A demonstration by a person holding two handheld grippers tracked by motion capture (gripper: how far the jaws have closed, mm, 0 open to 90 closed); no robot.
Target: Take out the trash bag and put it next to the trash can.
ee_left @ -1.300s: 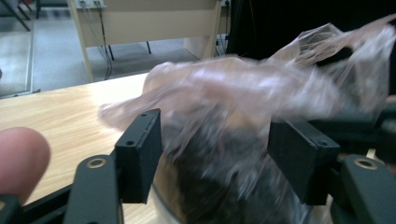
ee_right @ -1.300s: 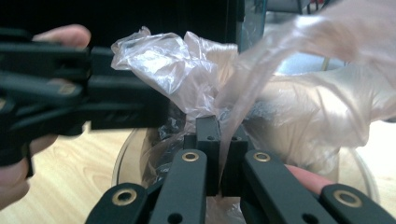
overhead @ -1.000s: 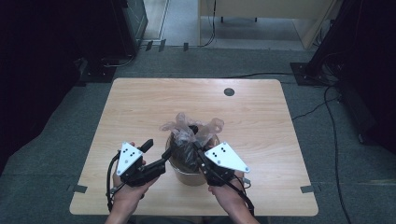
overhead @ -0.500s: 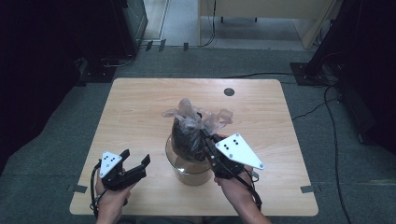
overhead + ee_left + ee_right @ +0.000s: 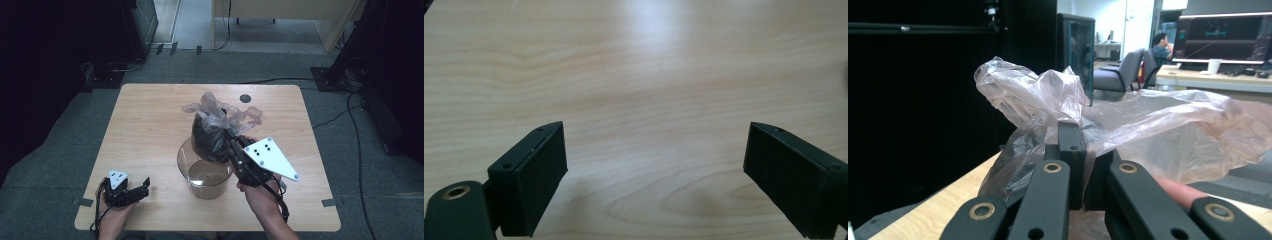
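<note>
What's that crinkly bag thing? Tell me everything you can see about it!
The plastic bag is thin, see-through and crinkly, stuffed with something dark. Its loose top flares out in wrinkled flaps. The right gripper pinches it near the neck and holds it up, hanging over the back rim of a clear glass bowl on the wooden table. Whether the bag touches the bowl is unclear.

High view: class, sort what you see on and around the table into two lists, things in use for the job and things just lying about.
In use:
- plastic bag with dark contents
- clear container
- right hand-held gripper, shut on the bag
- left hand-held gripper, open

Lying about:
- dark round spot on the table
- floor cables
</note>
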